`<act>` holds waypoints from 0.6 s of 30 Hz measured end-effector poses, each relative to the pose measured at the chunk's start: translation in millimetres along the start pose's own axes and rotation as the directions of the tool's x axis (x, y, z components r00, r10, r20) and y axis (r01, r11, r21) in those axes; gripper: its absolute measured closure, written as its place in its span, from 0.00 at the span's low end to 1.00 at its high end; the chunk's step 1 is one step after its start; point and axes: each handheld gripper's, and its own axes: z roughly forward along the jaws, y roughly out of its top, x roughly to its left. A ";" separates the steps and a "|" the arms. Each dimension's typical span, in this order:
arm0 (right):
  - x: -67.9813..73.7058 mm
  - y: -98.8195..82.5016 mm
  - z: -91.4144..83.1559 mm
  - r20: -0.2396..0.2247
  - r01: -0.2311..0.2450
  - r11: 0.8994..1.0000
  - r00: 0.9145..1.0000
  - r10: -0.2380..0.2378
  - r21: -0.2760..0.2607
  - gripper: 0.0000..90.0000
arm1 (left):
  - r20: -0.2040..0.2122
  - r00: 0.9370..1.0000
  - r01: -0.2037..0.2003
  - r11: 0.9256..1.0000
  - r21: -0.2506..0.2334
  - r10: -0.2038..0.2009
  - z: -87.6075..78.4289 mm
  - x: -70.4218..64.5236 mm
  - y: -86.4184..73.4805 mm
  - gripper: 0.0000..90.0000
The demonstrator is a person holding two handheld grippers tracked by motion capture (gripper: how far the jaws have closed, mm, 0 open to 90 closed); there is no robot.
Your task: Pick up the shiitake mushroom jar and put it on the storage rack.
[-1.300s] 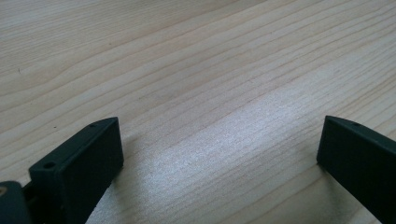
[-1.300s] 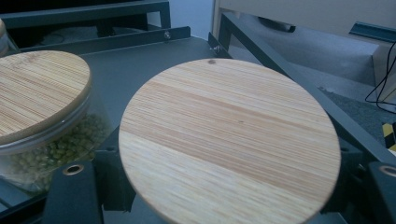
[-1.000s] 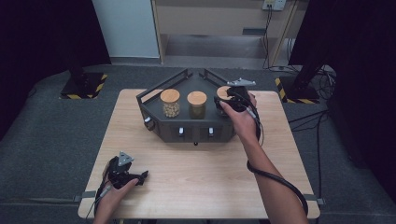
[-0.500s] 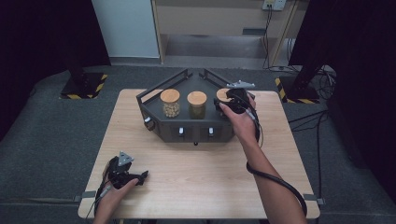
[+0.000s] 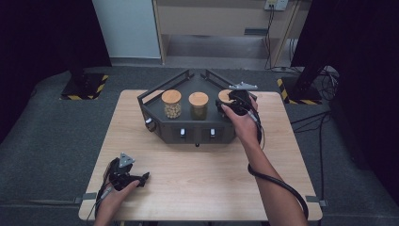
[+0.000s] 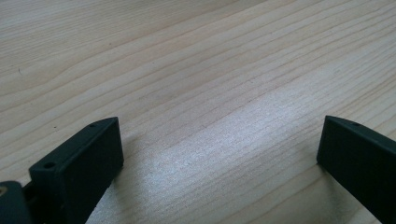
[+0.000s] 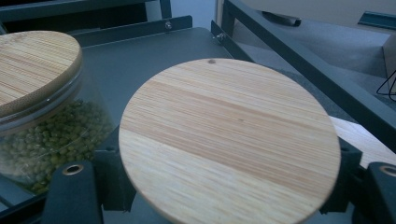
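Three glass jars with round bamboo lids stand in a row on a dark metal rack (image 5: 188,134) at the table's far middle. The left jar (image 5: 171,104) holds pale beans and the middle jar (image 5: 198,105) (image 7: 46,135) green ones. My right gripper (image 5: 231,101) (image 7: 229,182) is shut on the right jar (image 5: 224,95), its jaws on either side just under the lid (image 7: 229,135), which hides the glass and what is in it. My left gripper (image 5: 139,179) (image 6: 219,154) rests open near the table's front left corner, only bare wood between its jaws.
The rack has raised rails (image 7: 299,60) behind and beside the jars, and small knobs on its front face (image 5: 182,133). The wooden table (image 5: 197,179) is bordered by grey floor. A cable (image 5: 277,181) trails along the right forearm.
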 end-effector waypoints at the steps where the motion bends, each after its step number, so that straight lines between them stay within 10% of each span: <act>1: 0.1 -0.5 0.4 0.001 -0.001 1.000 1.000 0.001 -0.002 0.28 | 0.000 1.000 0.000 1.000 0.000 0.000 0.0 0.0 0.0 0.00; 12: -1.4 -2.7 0.7 -0.006 -0.014 1.000 1.000 0.014 -0.006 0.27 | 0.000 1.000 0.000 1.000 0.000 0.000 0.0 0.1 0.1 0.00; 18: -4.1 -5.6 -3.5 -0.021 0.002 1.000 1.000 -0.002 -0.007 0.10 | 0.000 1.000 0.000 1.000 0.000 0.000 0.0 0.1 0.0 0.00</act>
